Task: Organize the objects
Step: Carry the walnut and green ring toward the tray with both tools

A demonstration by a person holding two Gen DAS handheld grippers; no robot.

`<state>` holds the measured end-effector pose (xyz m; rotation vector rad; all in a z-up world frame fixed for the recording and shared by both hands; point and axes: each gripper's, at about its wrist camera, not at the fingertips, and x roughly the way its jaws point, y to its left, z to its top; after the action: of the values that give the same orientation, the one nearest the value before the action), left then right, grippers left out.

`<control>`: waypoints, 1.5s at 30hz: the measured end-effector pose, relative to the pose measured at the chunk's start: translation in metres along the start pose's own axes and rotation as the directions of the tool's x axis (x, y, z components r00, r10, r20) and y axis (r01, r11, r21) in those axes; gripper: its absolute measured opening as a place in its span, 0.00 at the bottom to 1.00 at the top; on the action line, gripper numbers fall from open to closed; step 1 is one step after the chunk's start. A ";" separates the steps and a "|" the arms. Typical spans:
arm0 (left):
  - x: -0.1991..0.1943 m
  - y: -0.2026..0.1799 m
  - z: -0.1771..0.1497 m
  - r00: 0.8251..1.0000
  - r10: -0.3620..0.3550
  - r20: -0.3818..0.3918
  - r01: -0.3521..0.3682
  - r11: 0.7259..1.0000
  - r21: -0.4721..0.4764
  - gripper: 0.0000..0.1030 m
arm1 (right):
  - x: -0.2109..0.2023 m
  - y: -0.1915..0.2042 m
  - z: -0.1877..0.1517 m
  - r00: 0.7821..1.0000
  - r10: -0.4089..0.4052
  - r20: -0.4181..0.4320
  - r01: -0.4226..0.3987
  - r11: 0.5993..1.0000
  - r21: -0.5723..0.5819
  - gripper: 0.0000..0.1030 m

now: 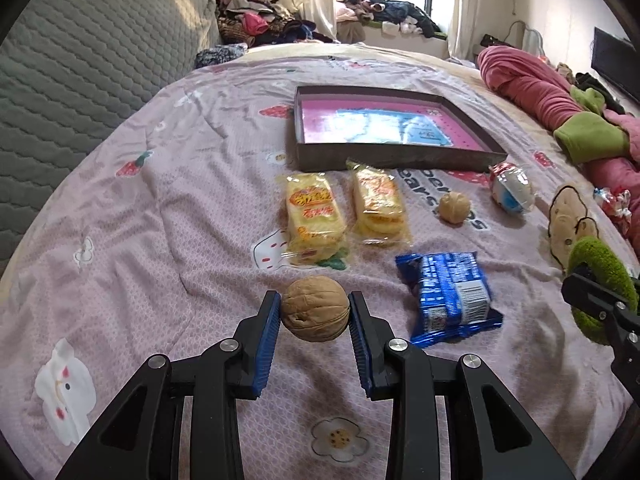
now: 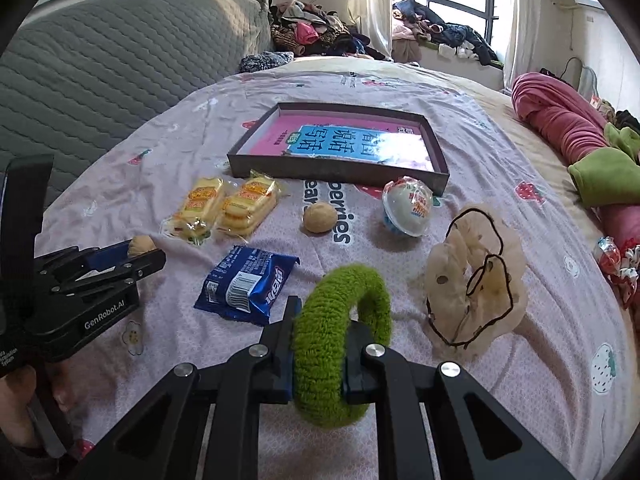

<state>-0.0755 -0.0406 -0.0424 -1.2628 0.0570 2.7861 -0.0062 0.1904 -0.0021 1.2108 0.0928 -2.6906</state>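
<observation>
Left tool clenched on a walnut, blue pads pressing both sides, nut held clear of the bedspread, lower centre of the left wrist view. In the right wrist view the same tool sits at the left edge, with the walnut just peeking out past its tips.

Right tool clenched on a fuzzy green hair ring; the ring stands upright between the pads, bottom centre of the right wrist view. In the left wrist view it shows at the right edge.

On the bedspread, from the left wrist view:
- shallow dark box with a pink and blue book inside, upper centre
- two yellow cracker packs side by side, just below the box
- second walnut right of the packs
- round white wrapped sweet near the box's lower right corner
- blue biscuit pack lower right of centre, near the left tool
- beige frilly scrunchie at the right edge, just above the green ring

Red quilt bunched at the upper right.
</observation>
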 end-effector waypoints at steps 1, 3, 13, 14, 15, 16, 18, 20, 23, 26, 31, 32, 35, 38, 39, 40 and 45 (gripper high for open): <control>-0.002 -0.001 0.001 1.000 0.001 0.003 -0.001 1.000 0.001 0.34 | -0.002 0.000 0.001 1.000 0.000 0.004 0.000 1.000 0.001 0.15; -0.008 -0.005 0.003 1.000 0.006 0.009 -0.006 1.000 0.009 0.34 | -0.006 -0.001 0.003 1.000 0.001 0.015 -0.001 1.000 0.002 0.15; -0.035 -0.015 0.016 0.999 0.013 0.035 -0.013 1.000 0.004 0.34 | -0.024 -0.002 0.012 0.998 0.004 0.056 -0.004 1.000 0.000 0.15; -0.037 -0.016 0.018 0.999 0.015 0.039 -0.015 1.000 0.005 0.34 | -0.026 -0.002 0.013 0.998 0.006 0.061 -0.006 1.000 0.000 0.15; -0.041 -0.016 0.020 0.999 0.019 0.044 -0.019 1.000 0.005 0.34 | -0.028 -0.002 0.014 0.998 0.007 0.066 -0.007 1.000 0.000 0.15; -0.043 -0.017 0.022 0.999 0.024 0.047 -0.025 1.000 0.007 0.34 | -0.030 -0.002 0.016 0.997 0.008 0.072 -0.008 1.000 0.000 0.15; -0.049 -0.018 0.026 0.998 0.030 0.057 -0.031 0.999 0.009 0.34 | -0.035 -0.002 0.019 0.996 0.013 0.084 -0.013 1.000 0.001 0.15; -0.055 -0.019 0.030 0.997 0.038 0.069 -0.039 0.999 0.014 0.34 | -0.038 -0.002 0.022 0.996 0.016 0.092 -0.016 1.000 0.001 0.15; -0.063 -0.021 0.034 0.995 0.051 0.087 -0.053 0.998 0.019 0.34 | -0.043 -0.002 0.027 0.994 0.021 0.107 -0.021 1.000 -0.001 0.15; -0.070 -0.022 0.038 0.993 0.058 0.099 -0.060 0.998 0.019 0.34 | -0.047 -0.002 0.030 0.993 0.021 0.119 -0.021 1.000 -0.004 0.15; -0.076 -0.024 0.046 0.992 0.064 0.107 -0.067 0.997 0.024 0.34 | -0.049 -0.004 0.036 0.991 0.027 0.131 -0.026 1.000 -0.007 0.15; -0.076 -0.025 0.048 0.992 0.068 0.111 -0.071 0.997 0.026 0.34 | -0.049 -0.005 0.038 0.990 0.028 0.135 -0.027 1.000 -0.006 0.15; -0.079 -0.028 0.055 0.990 0.070 0.122 -0.074 0.997 0.028 0.34 | -0.049 -0.007 0.044 0.989 0.029 0.146 -0.027 1.000 -0.011 0.15; -0.078 -0.033 0.062 0.989 0.073 0.130 -0.078 0.997 0.029 0.34 | -0.048 -0.010 0.050 0.987 0.029 0.155 -0.027 1.000 -0.015 0.15; -0.077 -0.034 0.065 0.988 0.077 0.132 -0.082 0.996 0.030 0.34 | -0.047 -0.011 0.053 0.988 0.028 0.154 -0.026 1.000 -0.017 0.15; -0.077 -0.035 0.068 0.988 0.078 0.134 -0.082 0.996 0.029 0.34 | -0.046 -0.012 0.055 0.987 0.028 0.156 -0.026 0.999 -0.020 0.15; -0.070 -0.041 0.083 0.987 0.082 0.137 -0.086 0.996 0.022 0.34 | -0.044 -0.021 0.069 0.984 0.019 0.176 -0.014 1.000 -0.028 0.15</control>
<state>-0.0880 0.0015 0.0648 -1.0850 0.1432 2.9240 -0.0326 0.2079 0.0763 0.9570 0.0927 -2.7584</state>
